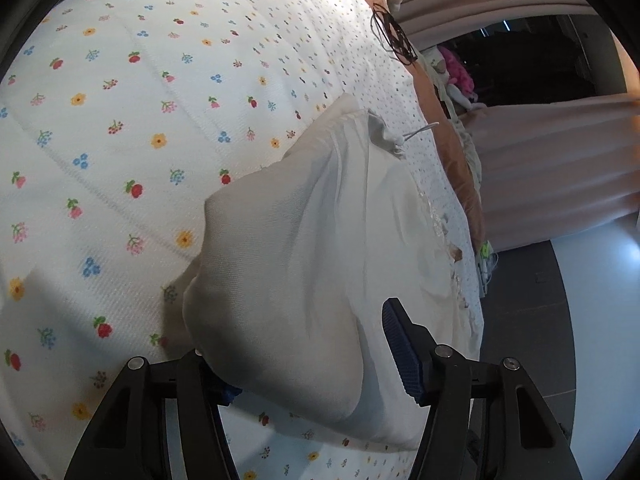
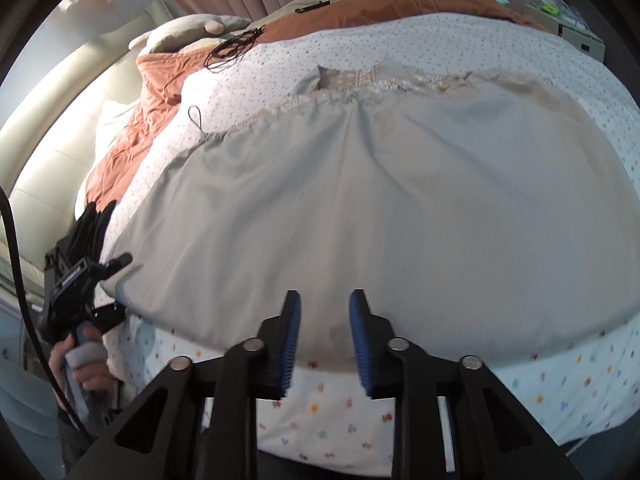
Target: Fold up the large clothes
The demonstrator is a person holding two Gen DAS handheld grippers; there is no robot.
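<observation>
Bed (image 2: 520,52): floral quilt, rust blanket at far side.
Dress (image 2: 360,184): beige, spread flat on quilt, hem nearest.
Left claw (image 1: 308,364): jaws apart, hem corner bunched between, grip uncertain.
Right claw (image 2: 325,320): jaws parted, over near hem.

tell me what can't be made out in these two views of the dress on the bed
- Left wrist view: the left gripper has one finger buried under the dress, so that pad is hidden.
- Left wrist view: the dress's lower hem is cut off behind the gripper body.
- Right wrist view: the dress's bodice trim is too small and blurred to read.
- Right wrist view: the right gripper hides the hem's middle.
</observation>
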